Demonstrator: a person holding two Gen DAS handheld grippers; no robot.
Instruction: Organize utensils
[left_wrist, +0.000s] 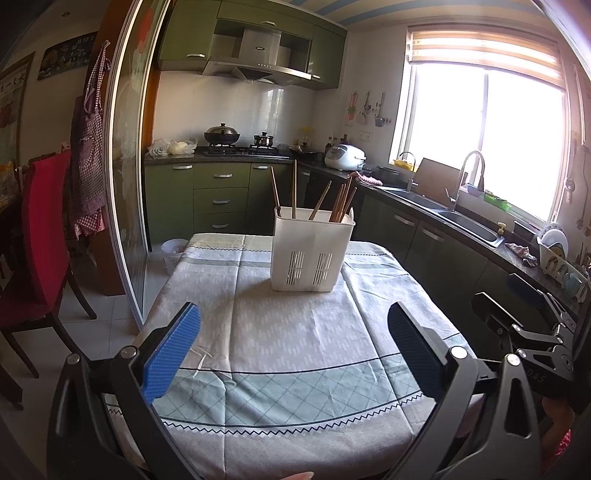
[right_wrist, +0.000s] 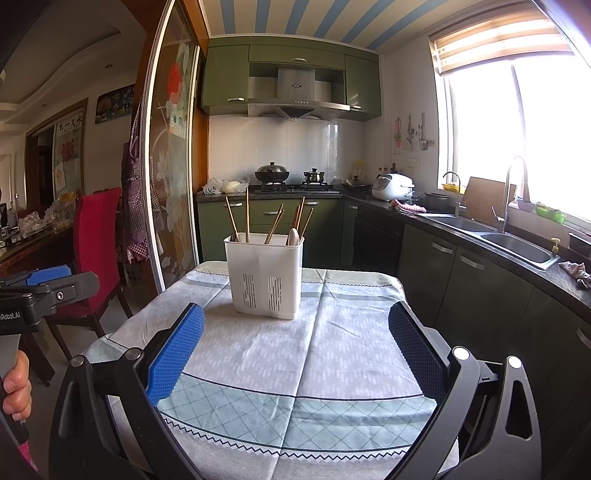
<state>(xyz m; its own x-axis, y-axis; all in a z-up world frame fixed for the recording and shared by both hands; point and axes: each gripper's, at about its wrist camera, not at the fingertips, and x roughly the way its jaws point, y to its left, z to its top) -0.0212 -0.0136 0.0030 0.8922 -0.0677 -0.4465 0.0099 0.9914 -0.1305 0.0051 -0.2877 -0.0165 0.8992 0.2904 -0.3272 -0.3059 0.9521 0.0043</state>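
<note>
A white slotted utensil holder (left_wrist: 310, 251) (right_wrist: 264, 275) stands upright on the cloth-covered table (left_wrist: 295, 350) (right_wrist: 295, 350), towards its far end. Several wooden chopsticks (left_wrist: 341, 201) (right_wrist: 273, 223) stick out of it, and the right wrist view also shows a pale spoon handle (right_wrist: 293, 236) inside. My left gripper (left_wrist: 293, 343) hovers open over the near half of the table, nothing between its blue pads. My right gripper (right_wrist: 295, 343) is open too and just as empty, well short of the holder. Each gripper shows at the edge of the other's view: the right gripper (left_wrist: 524, 332), the left gripper (right_wrist: 40, 291).
A red-covered chair (right_wrist: 98, 236) stands left of the table beside a sliding glass door (right_wrist: 171, 166). Green cabinets, a stove with pots (right_wrist: 273, 173) and a double sink (right_wrist: 513, 243) line the back and right walls. A small white bin (left_wrist: 173, 253) sits on the floor.
</note>
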